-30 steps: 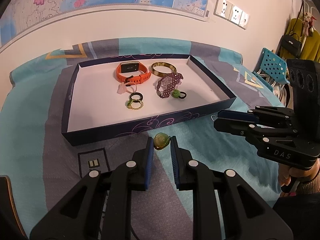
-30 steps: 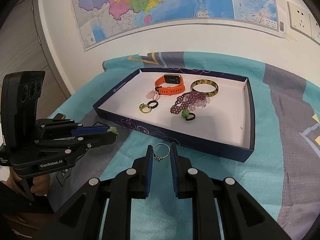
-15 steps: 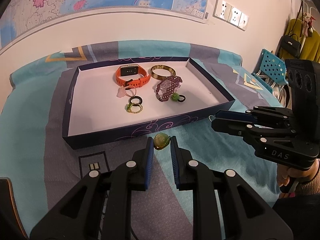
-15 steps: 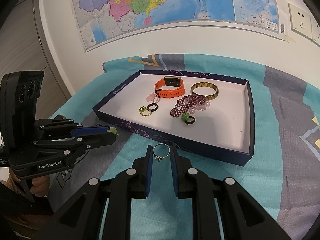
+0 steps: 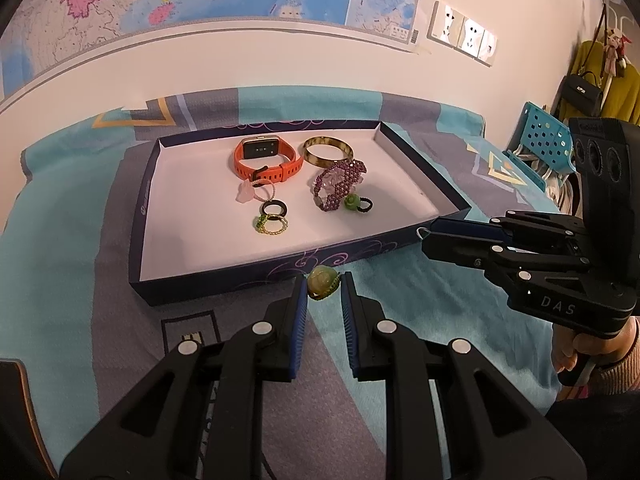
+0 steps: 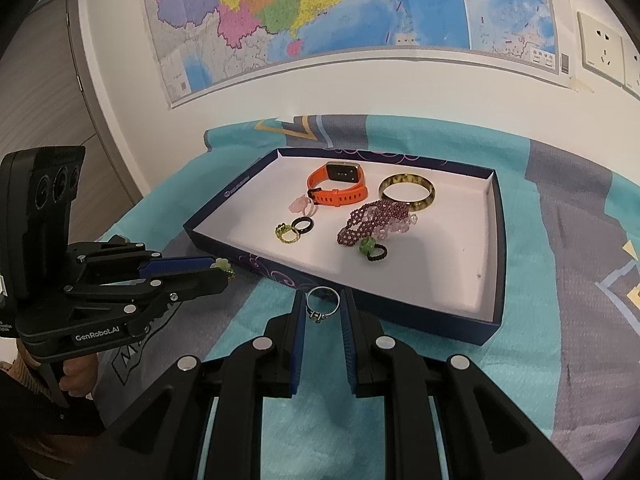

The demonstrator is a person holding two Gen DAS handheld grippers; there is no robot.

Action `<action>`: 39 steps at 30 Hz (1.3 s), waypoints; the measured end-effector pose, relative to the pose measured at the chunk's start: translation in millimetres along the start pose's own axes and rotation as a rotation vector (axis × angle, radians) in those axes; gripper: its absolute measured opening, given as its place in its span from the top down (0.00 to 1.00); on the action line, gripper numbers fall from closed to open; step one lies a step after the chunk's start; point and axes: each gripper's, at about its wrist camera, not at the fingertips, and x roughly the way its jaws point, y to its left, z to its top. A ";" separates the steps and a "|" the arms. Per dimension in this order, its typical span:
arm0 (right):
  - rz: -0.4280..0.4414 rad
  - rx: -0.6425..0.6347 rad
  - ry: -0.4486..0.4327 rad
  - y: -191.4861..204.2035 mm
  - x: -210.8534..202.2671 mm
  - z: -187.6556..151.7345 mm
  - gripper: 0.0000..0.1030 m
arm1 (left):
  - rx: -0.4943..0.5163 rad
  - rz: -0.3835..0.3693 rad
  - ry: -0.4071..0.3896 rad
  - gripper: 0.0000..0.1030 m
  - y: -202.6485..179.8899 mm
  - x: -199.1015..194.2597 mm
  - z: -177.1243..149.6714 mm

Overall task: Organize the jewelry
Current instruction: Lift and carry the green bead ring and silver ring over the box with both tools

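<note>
Just short of the near wall of the tray [image 6: 256, 268], I hold a silver ring [image 6: 322, 304] pinched in my right gripper [image 6: 323, 312] and a green bead ring [image 5: 323, 282] in my left gripper [image 5: 324, 294], the tray's floor lying straight ahead and below both.

Right gripper [image 6: 323, 309] jaws clamp silver ring [image 6: 322, 304] before tray [image 6: 496, 240]

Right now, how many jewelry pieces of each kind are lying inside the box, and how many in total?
Rings: 4 (pink flower ring, black ring, green beaded ring, green-stone ring)
Bracelets: 2 (amber bangle, purple beaded bracelet)
Watches: 1 (orange watch)
Total: 7
</note>
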 end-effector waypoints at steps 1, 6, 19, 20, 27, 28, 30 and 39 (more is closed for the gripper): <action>0.002 0.001 -0.002 -0.8 -0.3 0.6 0.85 | 0.000 0.002 -0.002 0.83 0.5 0.0 1.4; 0.003 0.000 -0.008 -2.6 -0.6 4.2 0.85 | 0.004 0.004 -0.010 0.83 0.9 -0.5 4.5; -0.002 -0.011 -0.013 -4.7 2.5 11.3 0.85 | 0.010 0.008 -0.020 0.83 1.4 -0.6 9.1; -0.002 -0.011 -0.014 -4.9 2.6 12.2 0.85 | 0.011 0.008 -0.020 0.83 1.5 -0.3 9.6; -0.004 -0.012 -0.017 -6.3 3.5 15.1 0.85 | 0.013 0.009 -0.024 0.83 2.3 0.3 13.7; -0.004 -0.011 -0.017 -6.9 4.1 15.9 0.85 | 0.014 0.010 -0.025 0.83 2.1 0.2 13.9; -0.006 -0.012 -0.018 -7.5 4.4 16.6 0.85 | 0.014 0.011 -0.025 0.83 2.1 0.2 14.6; -0.011 -0.015 -0.019 -9.3 8.6 21.8 0.85 | 0.016 0.014 -0.029 0.83 4.1 1.5 19.4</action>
